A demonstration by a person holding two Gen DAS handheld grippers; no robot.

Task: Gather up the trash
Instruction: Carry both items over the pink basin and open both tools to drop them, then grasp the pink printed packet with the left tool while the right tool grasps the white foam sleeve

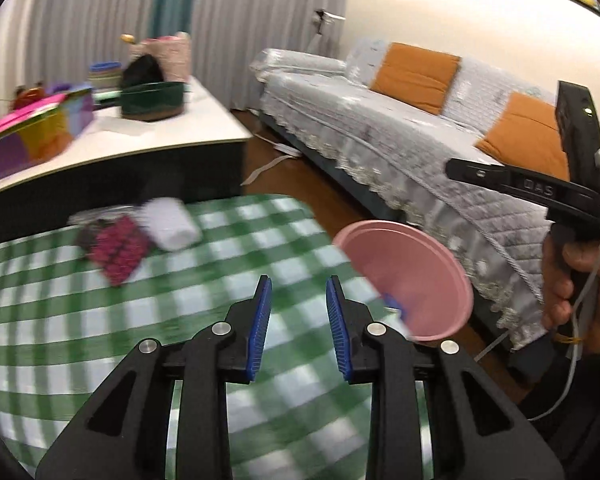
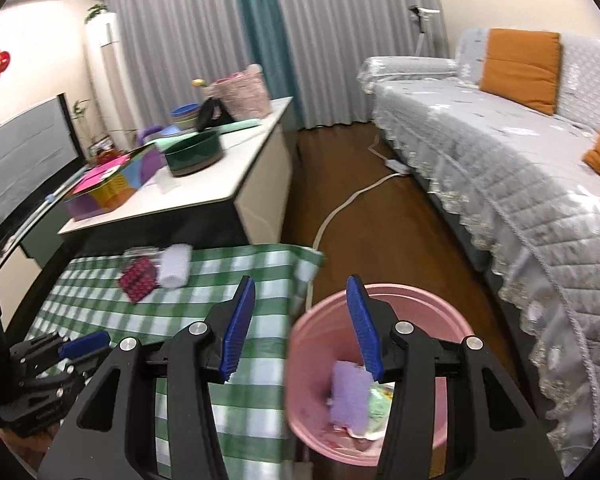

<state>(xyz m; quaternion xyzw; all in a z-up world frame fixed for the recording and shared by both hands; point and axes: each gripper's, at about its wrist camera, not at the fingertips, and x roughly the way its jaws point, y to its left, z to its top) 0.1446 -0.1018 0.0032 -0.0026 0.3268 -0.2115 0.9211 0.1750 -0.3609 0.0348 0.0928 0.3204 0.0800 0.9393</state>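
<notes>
At table's far edge: pink wrapper [image 1: 118, 254] and white roll [image 1: 172, 224], ahead-left of left gripper [image 1: 298, 312], nearer than right gripper [image 2: 300, 324]. Both agape, empty.

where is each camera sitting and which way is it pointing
Left wrist: sits on the left gripper, looking forward and down over the green checked tablecloth toward the sofa; its open blue pads show, plus the hand holding the right gripper's handle.
Right wrist: sits on the right gripper, looking down at the pink bin beside the table; its open pads show, and the left gripper at lower left.
Both share: tablecloth, bin, white roll, pink packet, sofa, white counter.
</notes>
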